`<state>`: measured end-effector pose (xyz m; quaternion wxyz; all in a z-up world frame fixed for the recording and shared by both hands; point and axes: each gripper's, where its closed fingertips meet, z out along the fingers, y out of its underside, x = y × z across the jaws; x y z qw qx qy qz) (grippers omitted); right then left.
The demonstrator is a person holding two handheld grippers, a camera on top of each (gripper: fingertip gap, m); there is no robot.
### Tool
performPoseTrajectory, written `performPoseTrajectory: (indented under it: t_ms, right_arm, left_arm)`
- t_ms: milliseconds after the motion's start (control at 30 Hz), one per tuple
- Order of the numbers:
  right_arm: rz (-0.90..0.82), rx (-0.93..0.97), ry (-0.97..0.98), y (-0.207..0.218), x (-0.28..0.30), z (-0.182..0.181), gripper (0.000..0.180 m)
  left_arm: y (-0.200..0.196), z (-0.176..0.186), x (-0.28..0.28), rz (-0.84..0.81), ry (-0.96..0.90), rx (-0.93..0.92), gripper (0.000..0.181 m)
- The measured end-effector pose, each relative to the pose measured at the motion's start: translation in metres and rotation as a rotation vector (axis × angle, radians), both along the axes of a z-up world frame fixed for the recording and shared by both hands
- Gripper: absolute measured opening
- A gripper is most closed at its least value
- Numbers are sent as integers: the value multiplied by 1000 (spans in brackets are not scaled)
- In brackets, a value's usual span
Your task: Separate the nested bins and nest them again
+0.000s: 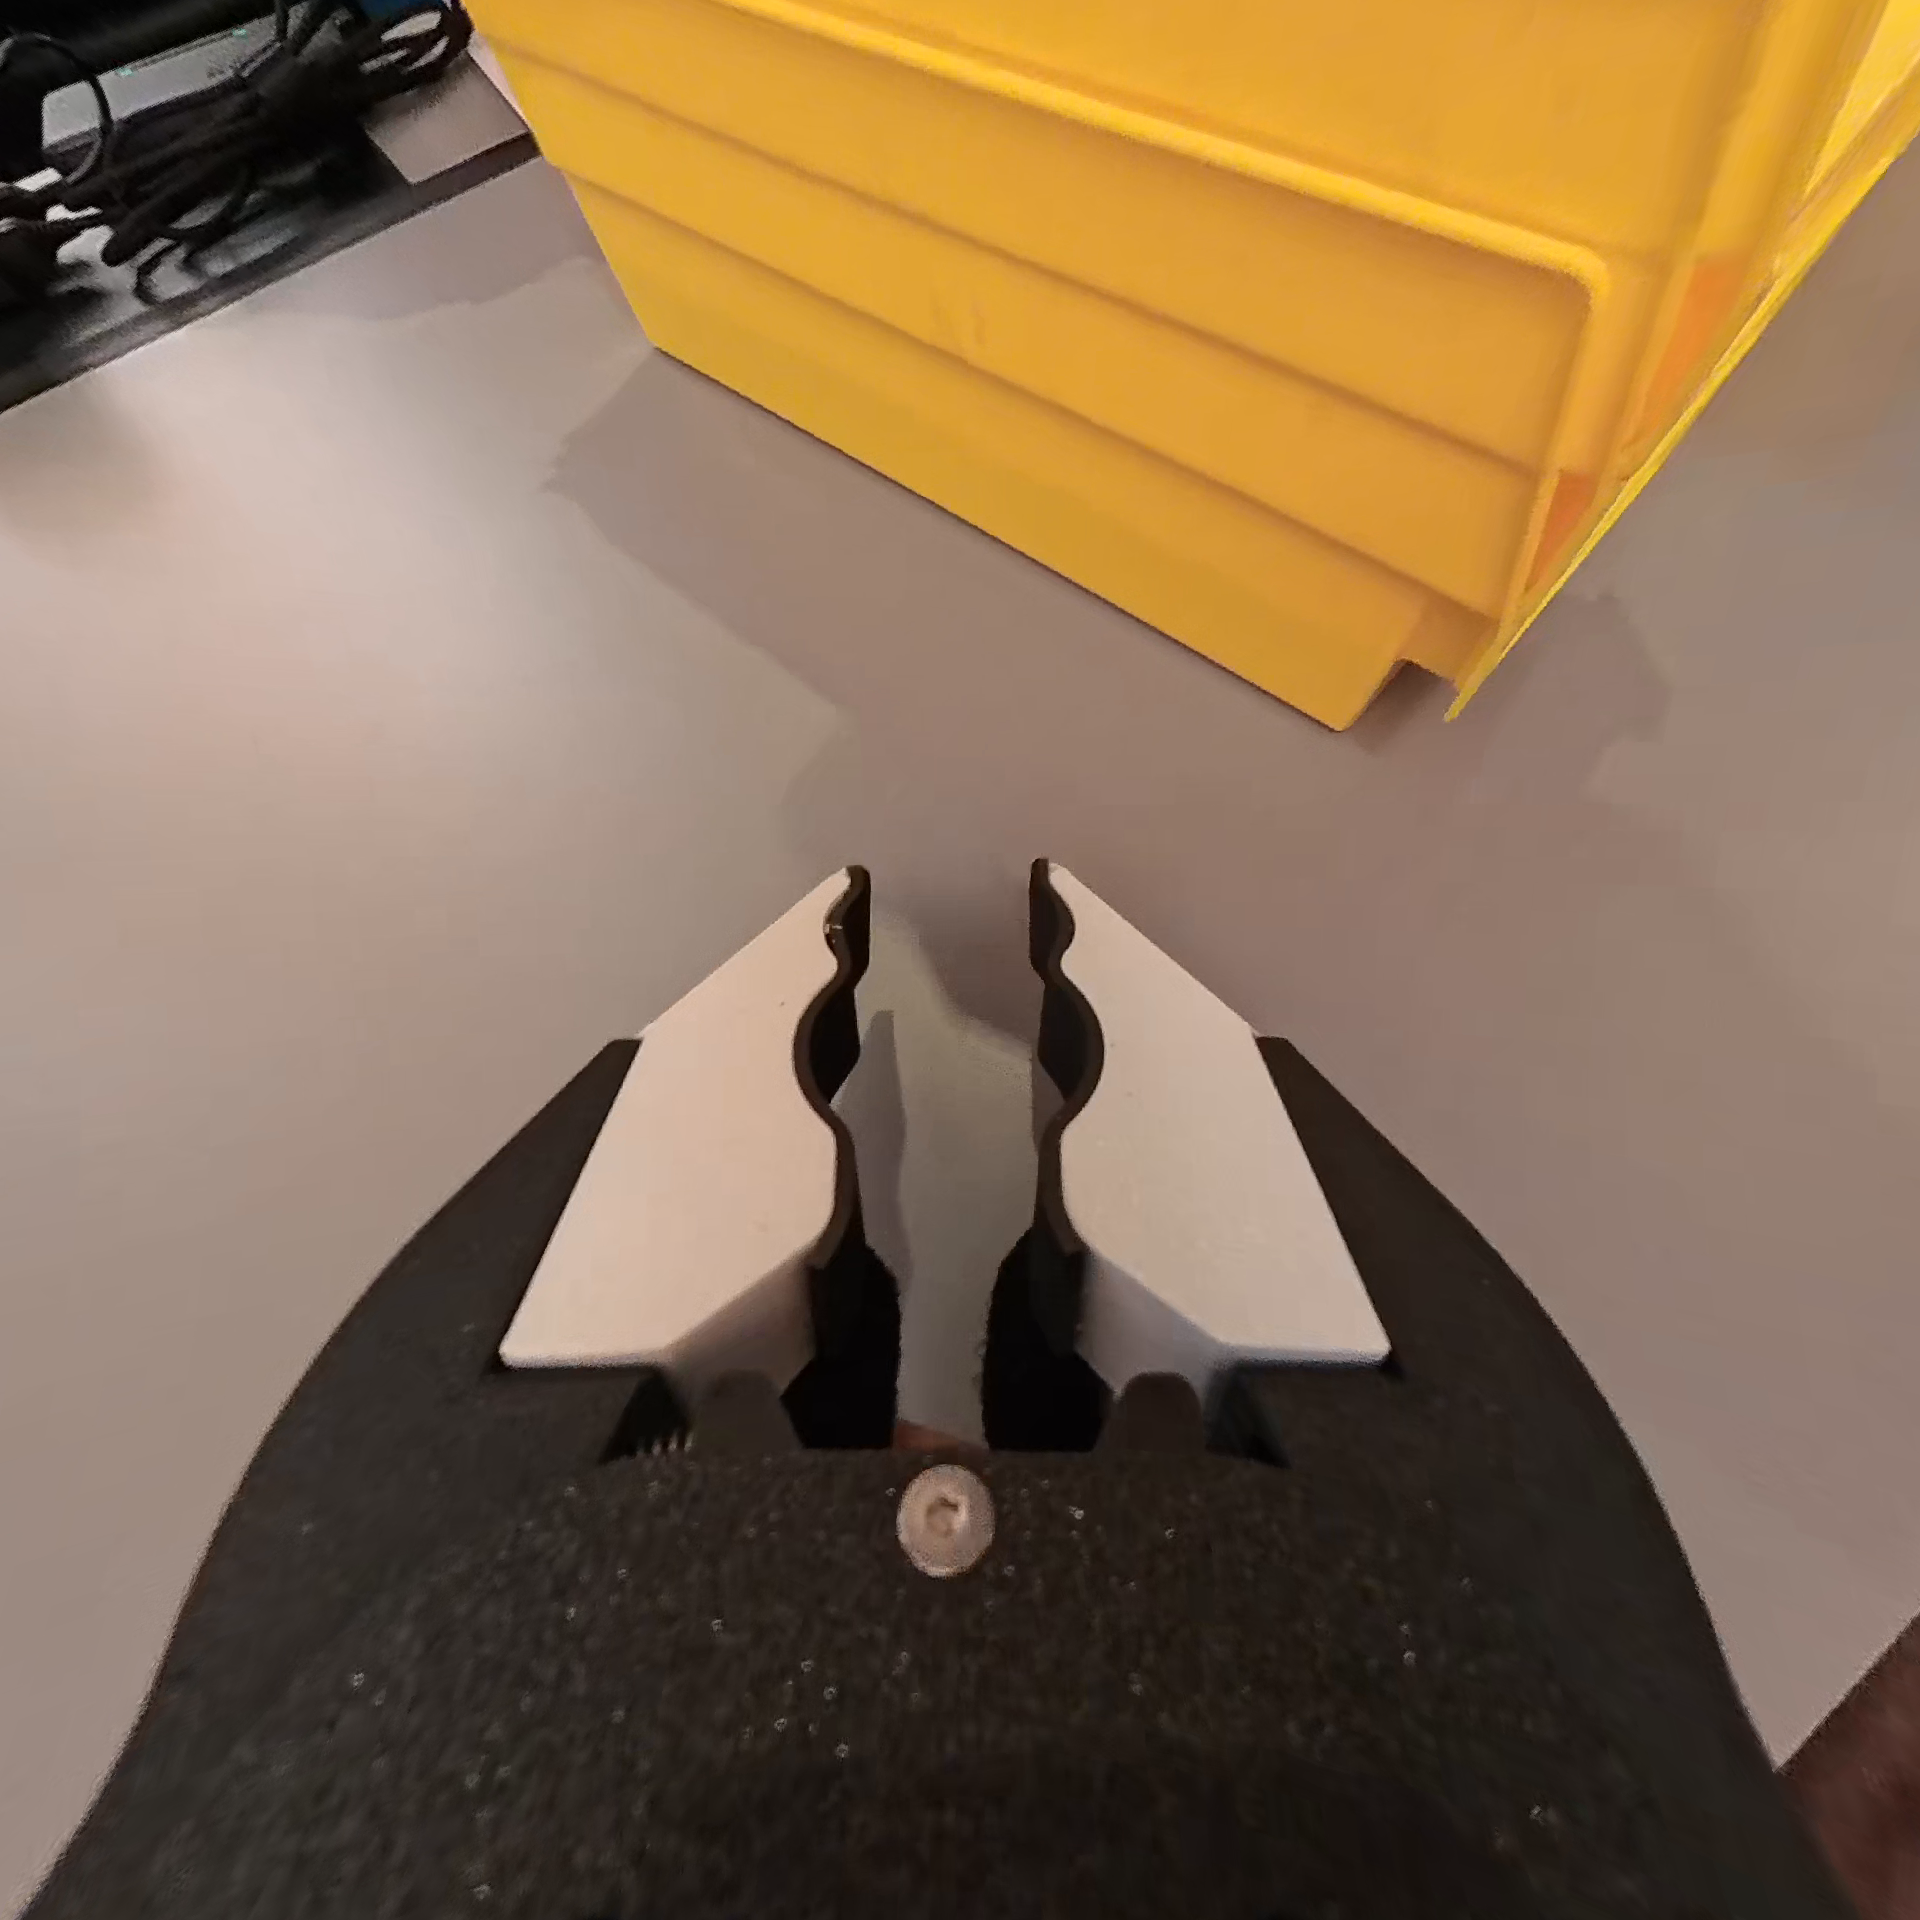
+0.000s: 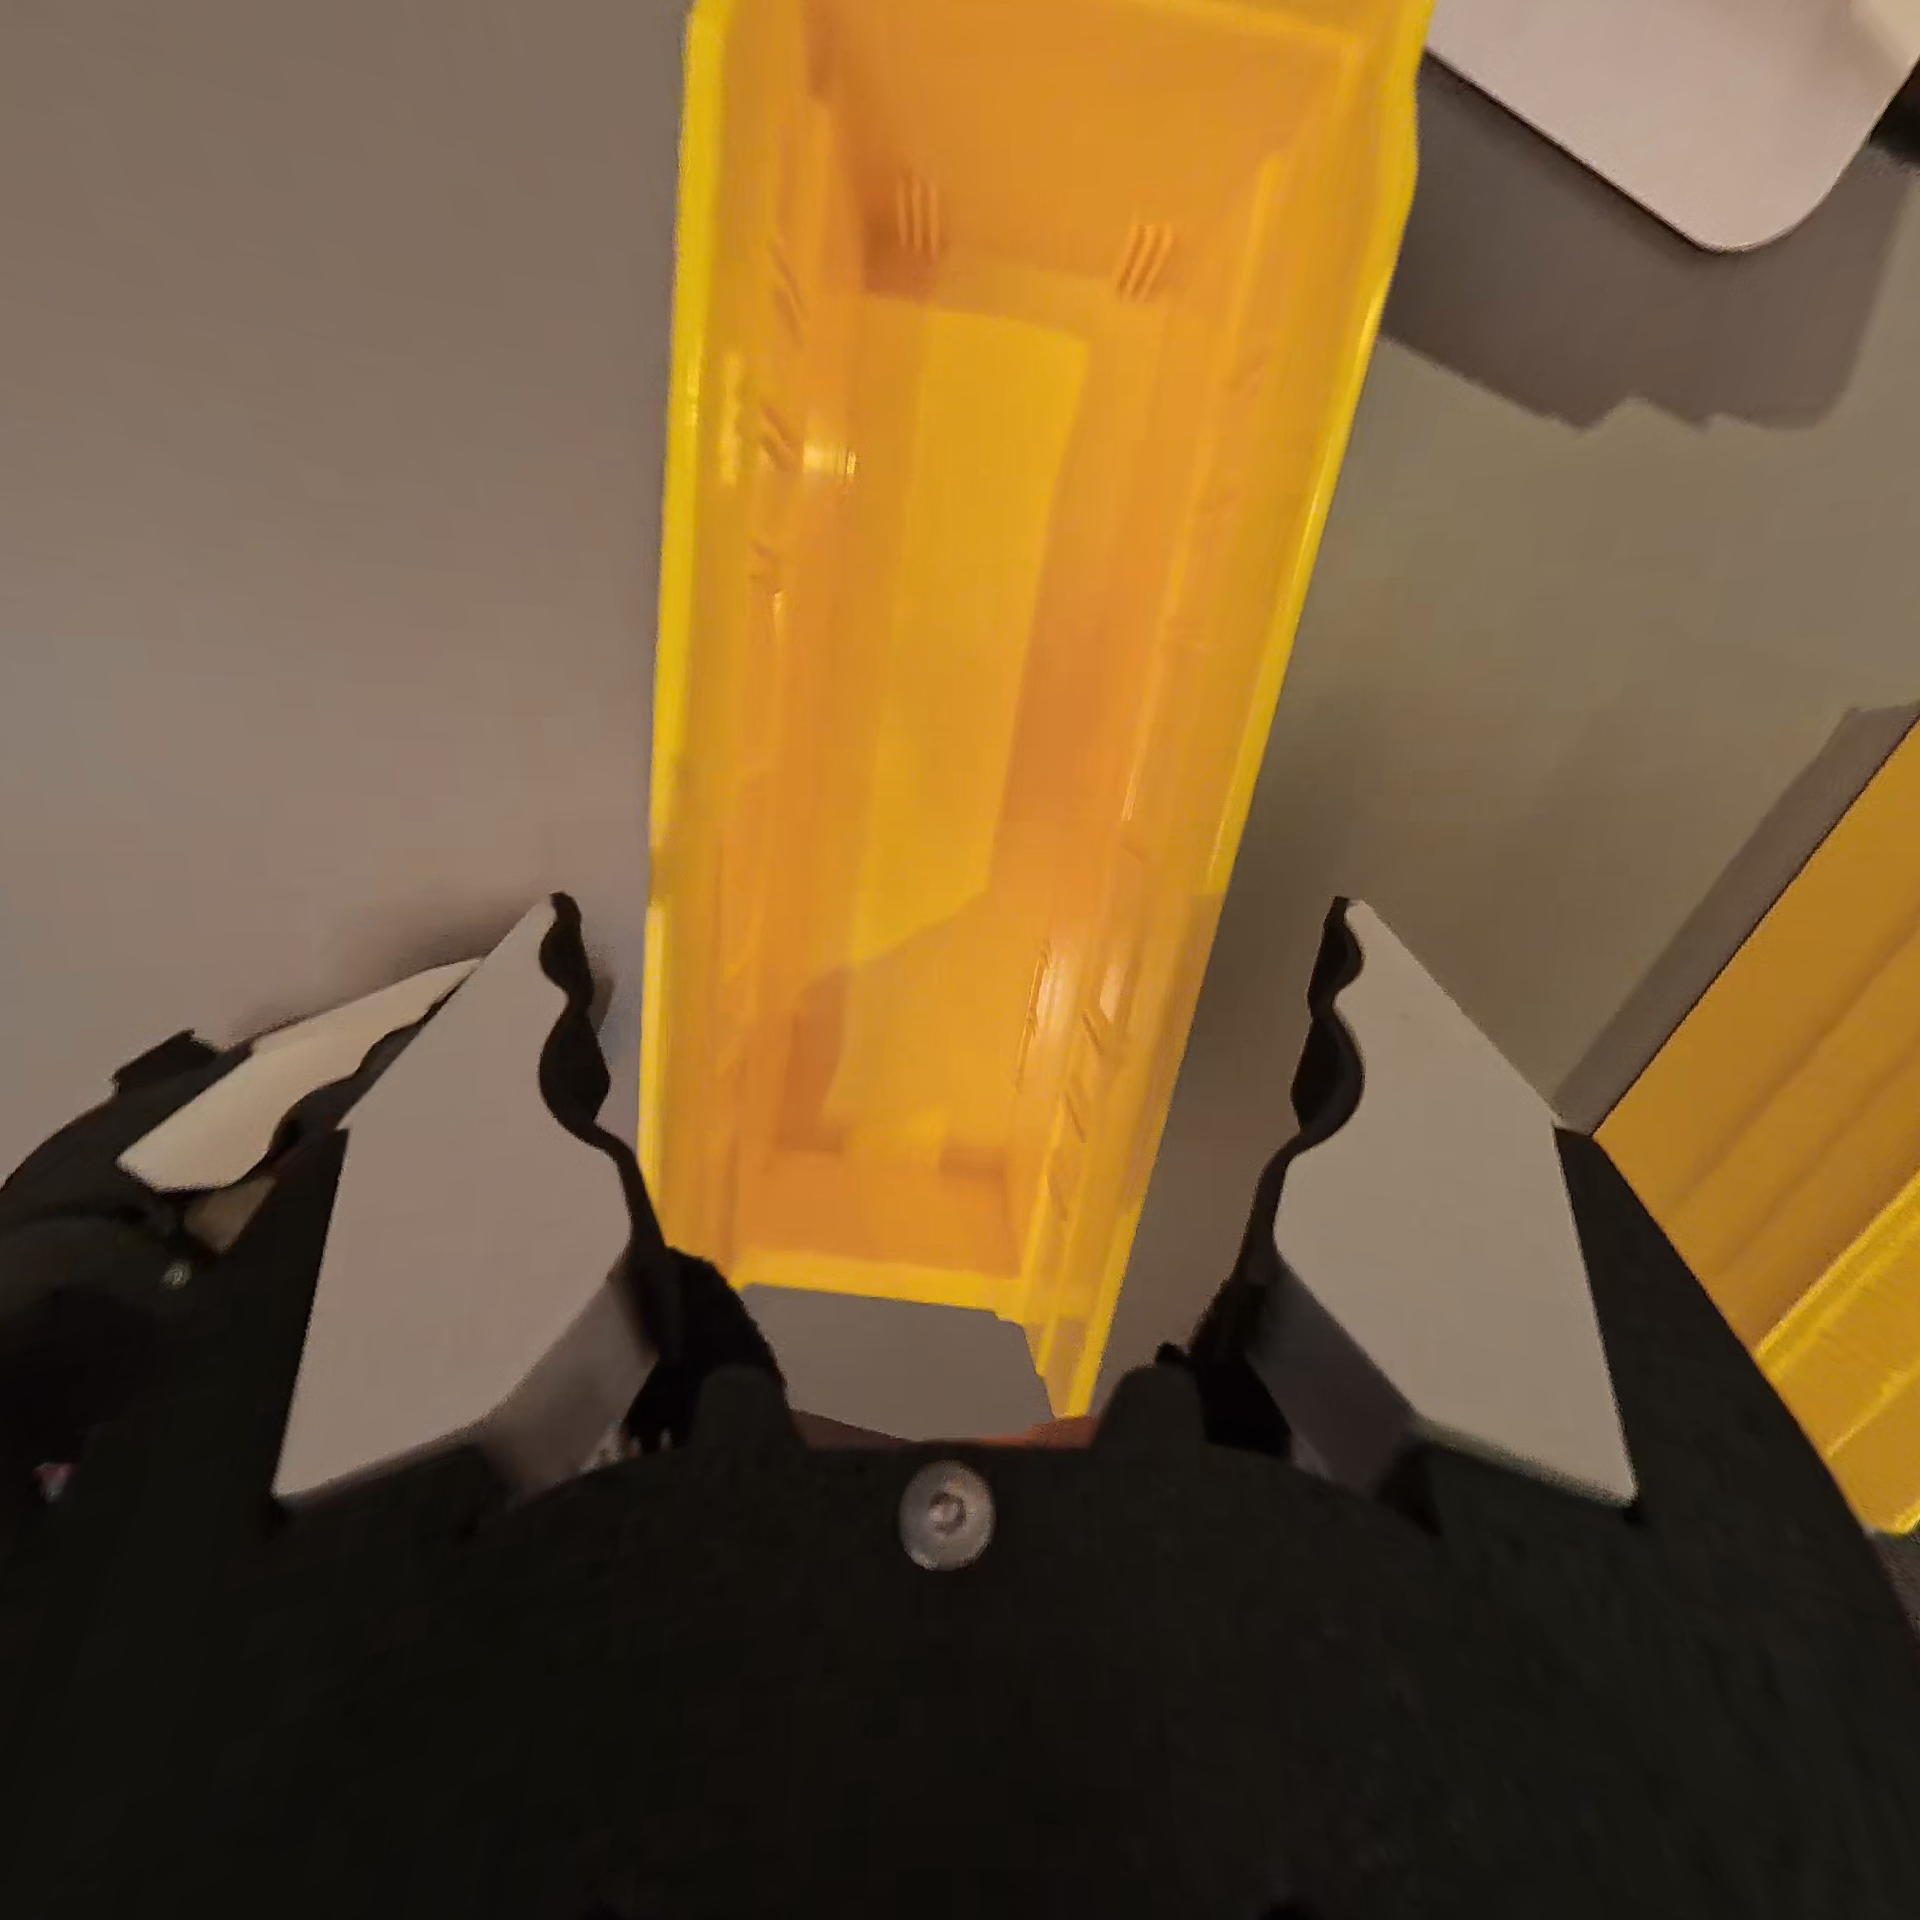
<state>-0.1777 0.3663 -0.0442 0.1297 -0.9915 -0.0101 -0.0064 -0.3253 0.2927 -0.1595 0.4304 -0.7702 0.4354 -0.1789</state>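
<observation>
A long yellow bin (image 2: 966, 623) lies on the grey table (image 2: 312, 520), its open inside facing the right wrist camera. My right gripper (image 2: 951, 904) is open wide, with its fingers on either side of the bin's near end. The left finger is close to the wall and the right finger stands apart from it. A second yellow bin (image 2: 1787, 1122) lies at the right edge. In the left wrist view, a yellow bin's stepped outer side (image 1: 1091, 343) is ahead and to the right. My left gripper (image 1: 951, 883) is slightly open and empty, low over the table and short of the bin. It also shows in the right wrist view (image 2: 260, 1081), left of the bin.
Black cables (image 1: 125, 177) lie on a dark surface beyond the table's far left edge. The table's near edge (image 1: 1849, 1704) shows at the lower right. A white rounded panel (image 2: 1714, 104) sits at the upper right of the right wrist view.
</observation>
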Motion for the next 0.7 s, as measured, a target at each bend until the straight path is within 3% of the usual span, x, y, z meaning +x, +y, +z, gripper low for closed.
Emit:
performPoseTrajectory:
  t_ms: [133, 200, 367, 700]
  right_arm:
    - [-42, -36, -32, 4, -1, -20, 135]
    - [-63, -41, -28, 5, -2, -24, 125]
    - [-58, -68, -52, 4, -3, -20, 106]
    - [-66, -62, -17, 7, 0, 7, 99]
  left_arm:
    - [3, 1, -2, 10, -20, -13, 28]
    - [4, 0, -3, 17, -20, -23, 28]
    - [4, 3, -1, 16, -25, -5, 27]
    - [5, 1, 0, 12, -28, -16, 27]
